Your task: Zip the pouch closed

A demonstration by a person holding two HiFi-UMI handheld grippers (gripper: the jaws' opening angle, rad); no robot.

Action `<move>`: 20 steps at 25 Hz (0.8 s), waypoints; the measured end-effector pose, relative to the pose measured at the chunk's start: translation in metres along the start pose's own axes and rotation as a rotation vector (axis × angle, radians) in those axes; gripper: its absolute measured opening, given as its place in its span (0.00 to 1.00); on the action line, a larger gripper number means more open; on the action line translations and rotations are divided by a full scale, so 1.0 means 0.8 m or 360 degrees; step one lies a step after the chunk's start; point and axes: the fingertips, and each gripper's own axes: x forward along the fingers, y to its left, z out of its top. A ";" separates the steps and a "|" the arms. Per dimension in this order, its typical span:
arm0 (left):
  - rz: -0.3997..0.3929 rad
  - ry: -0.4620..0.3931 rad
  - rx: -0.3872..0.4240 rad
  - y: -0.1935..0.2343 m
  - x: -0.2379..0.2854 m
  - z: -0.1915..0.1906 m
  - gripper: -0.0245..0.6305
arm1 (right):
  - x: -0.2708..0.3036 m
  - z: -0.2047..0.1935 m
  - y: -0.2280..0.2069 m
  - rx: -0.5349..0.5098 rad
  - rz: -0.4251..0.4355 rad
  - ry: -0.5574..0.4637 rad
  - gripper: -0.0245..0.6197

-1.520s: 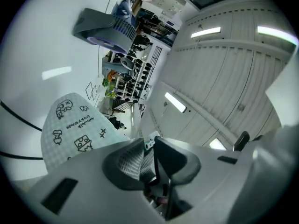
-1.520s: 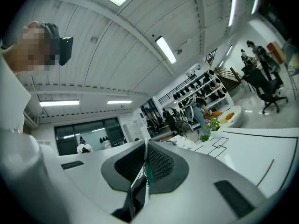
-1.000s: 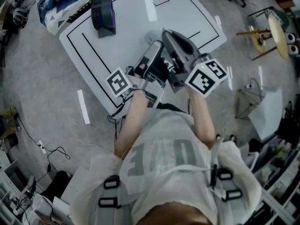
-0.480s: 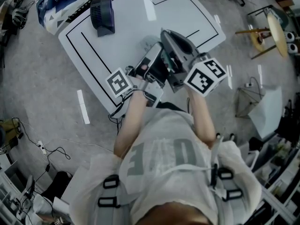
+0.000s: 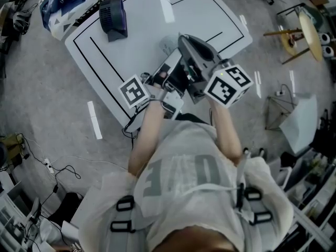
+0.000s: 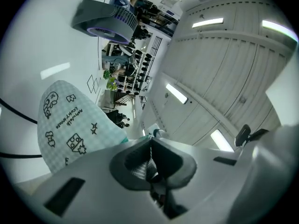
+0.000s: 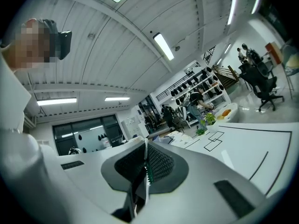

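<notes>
Little has changed in the last second: both grippers remain side by side over the near half of the table point(image 5: 210, 14), shifted only slightly. A dark fan point(image 5: 113, 16) stands at the far left corner, well apart. The mint checked pouch point(image 6: 70, 125) extends beyond the left gripper point(image 6: 150, 143), whose jaws are clamped together on the pouch's edge. The right gripper point(image 7: 145, 146) has its jaws closed on a thin white strip point(image 7: 146, 169) with a green edge.
</notes>
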 end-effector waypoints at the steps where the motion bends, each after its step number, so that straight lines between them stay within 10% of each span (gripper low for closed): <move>1: 0.0004 0.0002 0.0000 0.000 0.000 0.000 0.05 | 0.000 0.000 -0.001 0.0013 0.0002 -0.0002 0.07; 20: 0.0161 0.0123 0.0208 0.003 -0.001 -0.008 0.05 | -0.007 0.004 -0.005 -0.0179 -0.0076 -0.0022 0.06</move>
